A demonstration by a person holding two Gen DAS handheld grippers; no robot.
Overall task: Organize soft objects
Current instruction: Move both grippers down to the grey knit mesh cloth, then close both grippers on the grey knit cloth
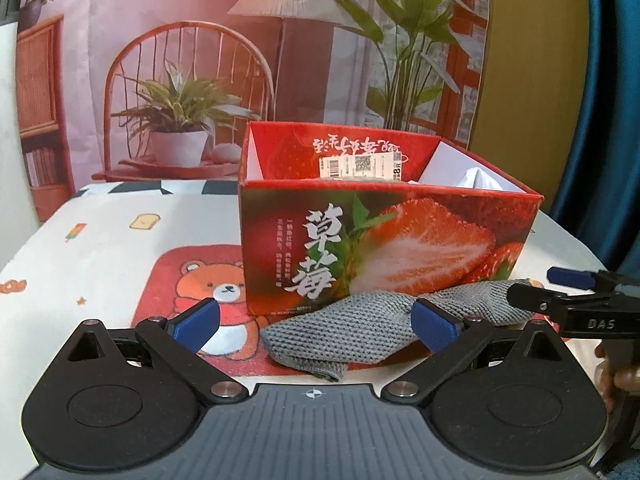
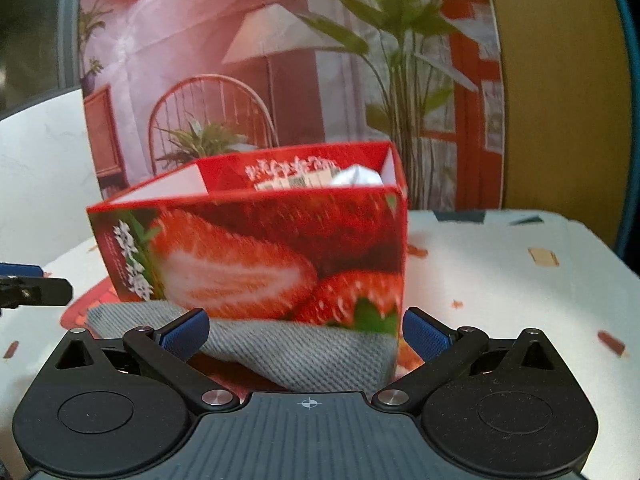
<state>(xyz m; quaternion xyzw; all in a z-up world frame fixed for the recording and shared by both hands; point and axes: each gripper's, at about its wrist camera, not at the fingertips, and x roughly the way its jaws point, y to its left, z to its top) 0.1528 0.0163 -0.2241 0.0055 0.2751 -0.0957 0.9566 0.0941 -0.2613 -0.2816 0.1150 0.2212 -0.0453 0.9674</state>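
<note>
1. Box (image 1: 384, 236) stands open-topped on the bench (image 1: 100, 264), so it reads as the drop target. Something white (image 1: 476, 180) already sits inside at its 2 o'clock corner, plus a barcode tag (image 1: 360, 166) on the far wall.
2. Grey cloth (image 1: 348, 336) lies flat on the bench, pressed against the box's near wall at its base and partly over the bear mat (image 1: 200, 280). My read: it is the next soft item to go in.
3. Left tongs (image 1: 316, 326): spread wide, nothing held. Left pad (image 1: 198, 324) sits over the mat at 9 o'clock of the cloth. Right pad (image 1: 434, 326) sits over the cloth's middle. So the cloth's left half lies between the pads, just ahead and below.
4. Right tongs (image 2: 306, 334): also wide open, empty. Cloth (image 2: 312, 354) fills the gap between the pads, its fold pointing to 6 o'clock toward the body.
5. In the left view the right tongs (image 1: 560, 292) come in from 3 o'clock, tips at the cloth's right end; contact unclear.
6. Judgement: both units flank the cloth for a two-ended pickup. Neither has closed yet.
7. Risk: the box wall touches the cloth, so the pads may scrape it on closing.
</note>
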